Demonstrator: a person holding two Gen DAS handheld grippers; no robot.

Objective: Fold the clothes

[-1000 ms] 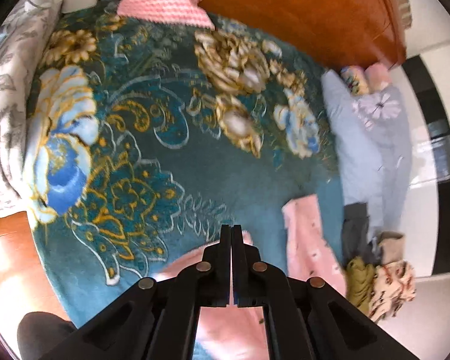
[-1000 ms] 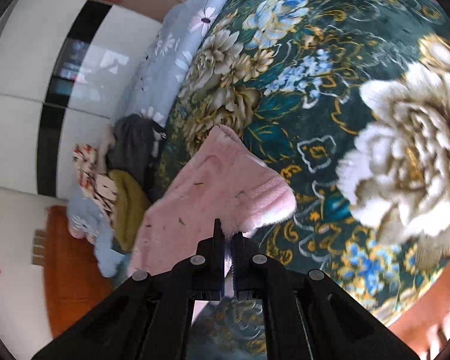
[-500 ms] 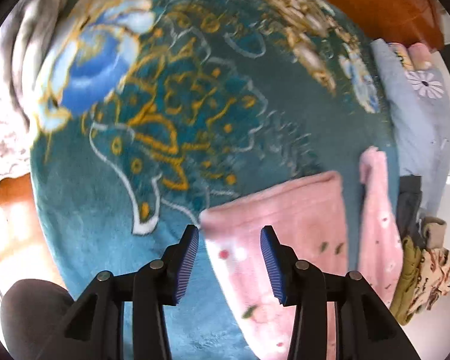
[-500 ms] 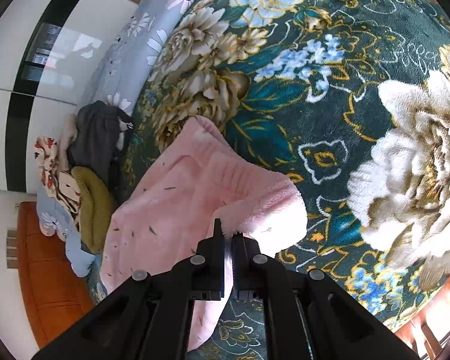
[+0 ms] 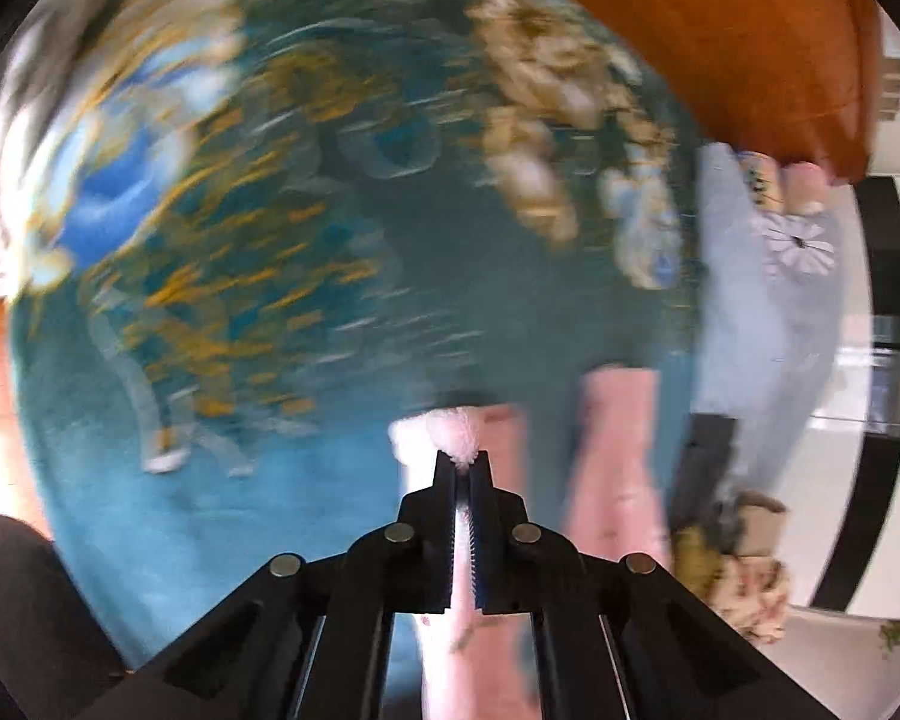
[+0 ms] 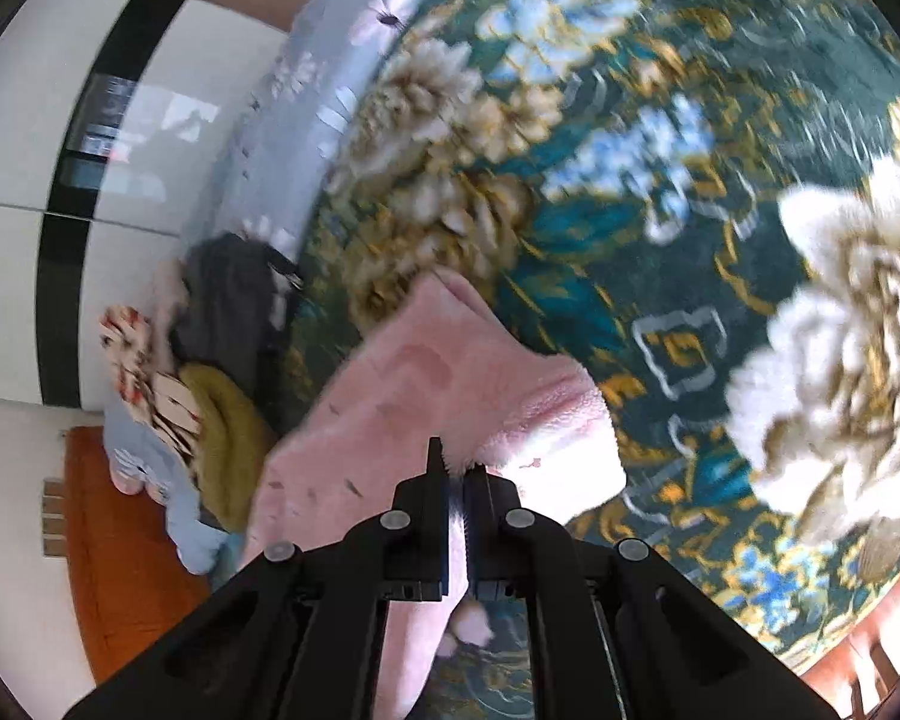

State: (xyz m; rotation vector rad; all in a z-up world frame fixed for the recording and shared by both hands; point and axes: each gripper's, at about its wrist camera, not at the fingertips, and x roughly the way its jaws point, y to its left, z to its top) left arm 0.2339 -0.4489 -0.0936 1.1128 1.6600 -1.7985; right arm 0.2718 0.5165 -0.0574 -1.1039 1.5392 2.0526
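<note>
The pink garment is fluffy, matt fleece with a napped pile. The floral blanket beneath it looks like plush, soft cloth, though blur hides its weave. Both the left gripper and the right gripper are matt black plastic with dull metal pins. The headboard seems polished wood.

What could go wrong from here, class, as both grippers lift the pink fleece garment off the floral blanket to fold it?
1. The left gripper pinches only a small tuft at the edge of the pink garment; the fleece might slip out mid-fold.
2. The left view is motion-blurred, suggesting fast movement, so the fold could land crooked.
3. The pile of clothes lies close beside the garment on the blanket; a trailing edge might drag into it.
</note>
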